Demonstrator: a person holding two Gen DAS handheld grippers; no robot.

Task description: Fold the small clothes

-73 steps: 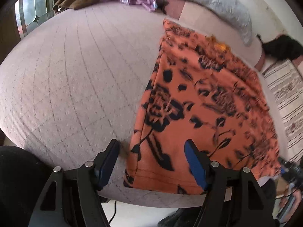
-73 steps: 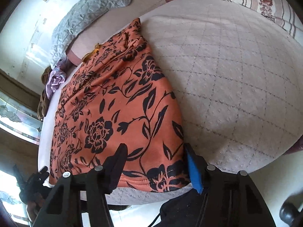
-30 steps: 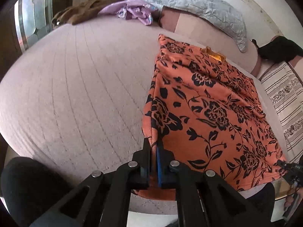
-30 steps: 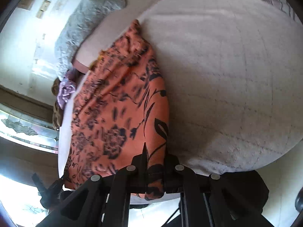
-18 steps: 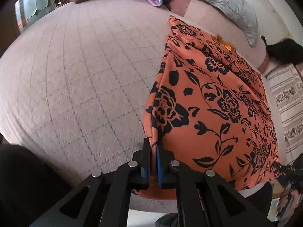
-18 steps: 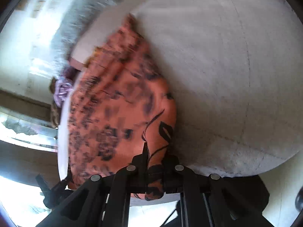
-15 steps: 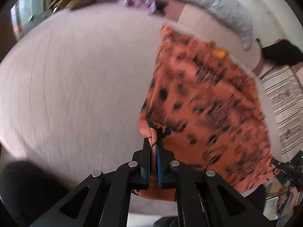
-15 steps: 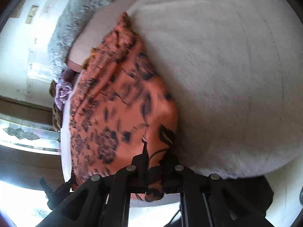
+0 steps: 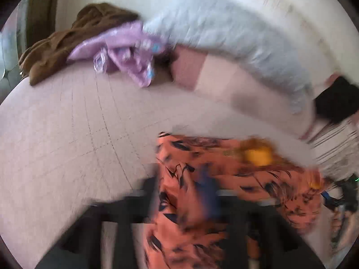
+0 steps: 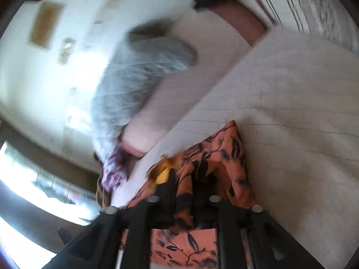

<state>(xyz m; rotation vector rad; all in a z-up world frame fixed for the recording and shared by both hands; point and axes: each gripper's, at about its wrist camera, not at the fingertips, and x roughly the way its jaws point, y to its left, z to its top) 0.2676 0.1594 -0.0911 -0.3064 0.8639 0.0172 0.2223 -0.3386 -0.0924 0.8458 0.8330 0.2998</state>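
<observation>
The orange garment with black flowers (image 9: 224,174) lies on the pale quilted bed (image 9: 67,134), folded over itself, with its yellow neck label (image 9: 258,155) showing near the far edge. My left gripper (image 9: 181,192) is blurred by motion; the cloth drapes between its jaws, which stand apart. My right gripper (image 10: 184,192) has its jaws a little apart with the orange garment (image 10: 224,157) between them. The cloth hangs over the right gripper's body. The yellow label (image 10: 162,177) shows beside its left finger.
A grey quilted pillow (image 9: 224,27) lies along the headboard. A purple garment (image 9: 125,51) and a brown garment (image 9: 67,38) are piled at the bed's far left. A black item (image 9: 336,98) and a striped cloth (image 9: 336,143) lie at the far right.
Both grippers have carried the near hem forward toward the neck end, folding the garment over. Both sets of jaws have parted from their tight grip. The views are motion-blurred.
</observation>
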